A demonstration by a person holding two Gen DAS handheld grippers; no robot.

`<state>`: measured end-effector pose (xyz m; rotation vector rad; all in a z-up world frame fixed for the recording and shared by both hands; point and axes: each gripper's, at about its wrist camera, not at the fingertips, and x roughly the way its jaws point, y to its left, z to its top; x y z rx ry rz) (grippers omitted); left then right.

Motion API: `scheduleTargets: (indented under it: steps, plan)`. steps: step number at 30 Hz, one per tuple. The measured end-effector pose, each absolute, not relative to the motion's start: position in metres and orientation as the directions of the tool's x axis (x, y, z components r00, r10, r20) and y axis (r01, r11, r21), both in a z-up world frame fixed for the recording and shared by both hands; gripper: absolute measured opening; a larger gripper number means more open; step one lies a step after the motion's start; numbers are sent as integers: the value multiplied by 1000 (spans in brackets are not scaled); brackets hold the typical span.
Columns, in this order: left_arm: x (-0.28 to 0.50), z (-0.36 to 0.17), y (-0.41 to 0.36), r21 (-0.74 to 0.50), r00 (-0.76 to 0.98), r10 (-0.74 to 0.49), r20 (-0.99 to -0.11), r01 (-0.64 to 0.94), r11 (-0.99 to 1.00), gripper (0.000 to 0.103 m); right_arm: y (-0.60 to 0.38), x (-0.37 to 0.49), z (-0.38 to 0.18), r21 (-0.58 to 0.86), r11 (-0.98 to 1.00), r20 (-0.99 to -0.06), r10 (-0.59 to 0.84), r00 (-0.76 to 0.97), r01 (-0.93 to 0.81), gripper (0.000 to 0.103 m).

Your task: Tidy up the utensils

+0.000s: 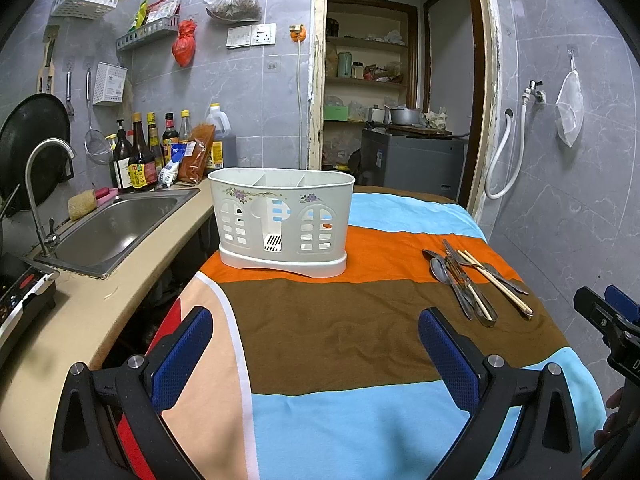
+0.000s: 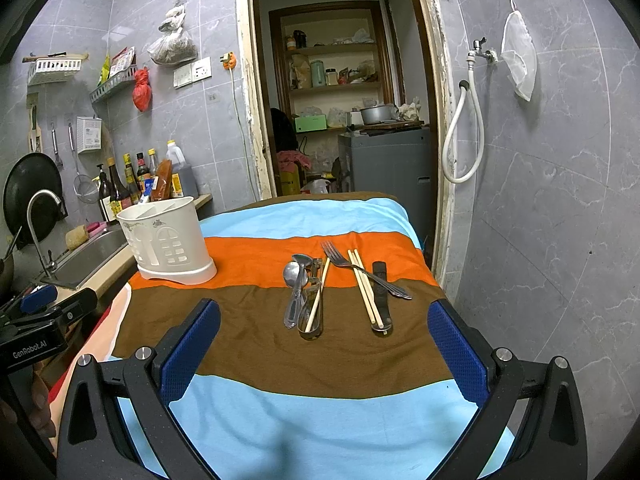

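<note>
Left gripper (image 1: 316,354) hovers level over the striped cloth (image 1: 340,332), jaws spread wide, nothing between the blue pads (image 1: 182,356); white utensil caddy (image 1: 282,222) stands upright straight ahead on the orange stripe, next to the sink (image 1: 116,228); right gripper (image 2: 324,342) also level and wide apart, empty, aimed at the utensils lying flat on the cloth: spoons (image 2: 297,280) beside a chopstick (image 2: 318,300), then fork (image 2: 360,270) crossing a chopstick pair (image 2: 366,292); both grippers well short of the items.

The tablecloth (image 2: 320,344) is striped sky blue, brown and orange; the white utensil caddy (image 1: 280,220) bears purple flower sprigs; the gripper pads (image 2: 188,356) are blue.
</note>
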<state>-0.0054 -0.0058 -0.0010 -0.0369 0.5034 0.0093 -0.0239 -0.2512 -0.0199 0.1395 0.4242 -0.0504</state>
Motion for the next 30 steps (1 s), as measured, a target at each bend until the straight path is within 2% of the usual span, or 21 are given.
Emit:
scheduleTargets:
  steps: [20,30]
  plan:
    - [12,2,-20,-21,873,-46,-485,40,999,103,-248,-24,-20,107,989,-415,-48,909,101,102]
    - [48,17,-53,-31,881,-61,-470,52,998,103,-265,-1,-7,57,997,-439,-20,898,49,102]
